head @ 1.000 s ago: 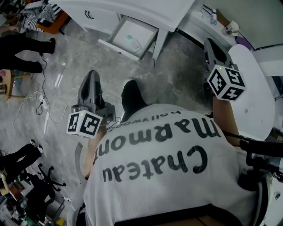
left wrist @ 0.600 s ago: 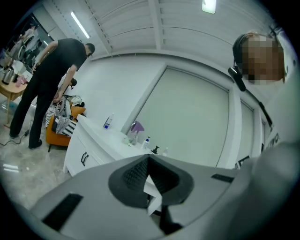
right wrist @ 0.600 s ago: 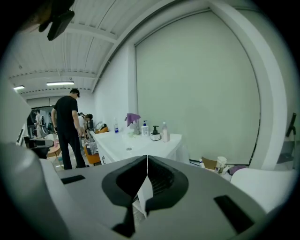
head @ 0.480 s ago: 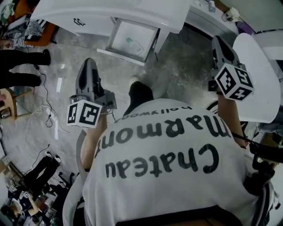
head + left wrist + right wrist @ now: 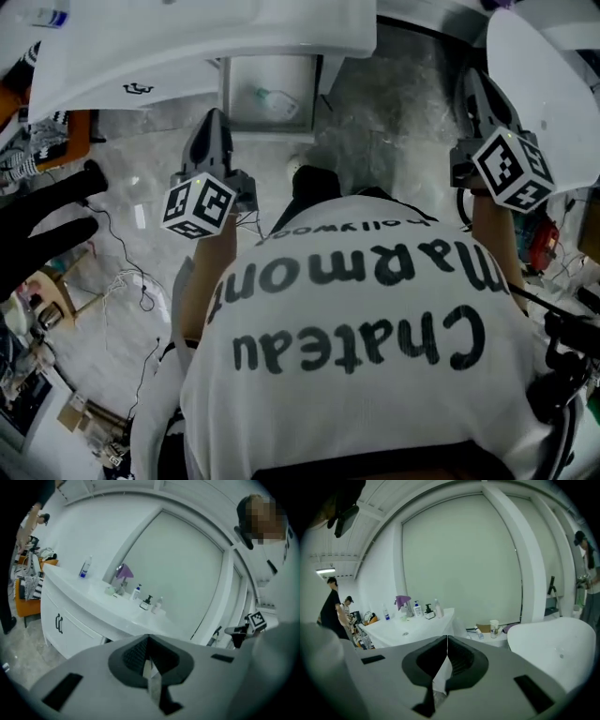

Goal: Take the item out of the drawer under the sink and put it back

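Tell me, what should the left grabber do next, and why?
Probably lower the left gripper toward the open white drawer under the sink and open its jaws. They are shut with nothing between them, and the small pale bottle lies in the drawer, not yet touched.

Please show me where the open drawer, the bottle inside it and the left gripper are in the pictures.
open drawer [image 5: 246,77]: head view, on the bare floor of the drawer.
bottle [image 5: 272,101]: head view, on the middle of its body.
left gripper [image 5: 215,120]: head view, at the tip of its closed jaws.
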Demonstrator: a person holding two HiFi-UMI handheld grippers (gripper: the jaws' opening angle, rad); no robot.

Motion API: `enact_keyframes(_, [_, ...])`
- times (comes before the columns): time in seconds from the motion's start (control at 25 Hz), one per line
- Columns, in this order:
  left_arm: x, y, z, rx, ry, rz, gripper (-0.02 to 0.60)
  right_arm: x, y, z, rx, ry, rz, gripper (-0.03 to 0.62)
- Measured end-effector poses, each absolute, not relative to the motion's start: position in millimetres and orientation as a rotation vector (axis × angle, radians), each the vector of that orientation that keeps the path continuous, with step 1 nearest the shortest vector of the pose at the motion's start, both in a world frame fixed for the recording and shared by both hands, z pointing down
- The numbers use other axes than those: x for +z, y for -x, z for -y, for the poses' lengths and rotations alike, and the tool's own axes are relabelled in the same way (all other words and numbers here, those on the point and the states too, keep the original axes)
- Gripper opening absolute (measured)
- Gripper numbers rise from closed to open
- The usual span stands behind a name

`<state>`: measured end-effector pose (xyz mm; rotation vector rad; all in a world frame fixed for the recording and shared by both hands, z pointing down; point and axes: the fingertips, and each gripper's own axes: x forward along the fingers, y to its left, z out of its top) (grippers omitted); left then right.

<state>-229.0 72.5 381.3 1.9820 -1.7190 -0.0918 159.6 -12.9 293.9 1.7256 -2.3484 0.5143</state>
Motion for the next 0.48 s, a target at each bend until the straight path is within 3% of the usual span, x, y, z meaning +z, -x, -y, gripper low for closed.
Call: enact_keyframes(0.48, [505.2, 242.1, 16.8, 0.088, -1.775, 1.536, 0.009, 333.7, -222.5, -61.8, 0.702, -2.108, 1.917, 0.012])
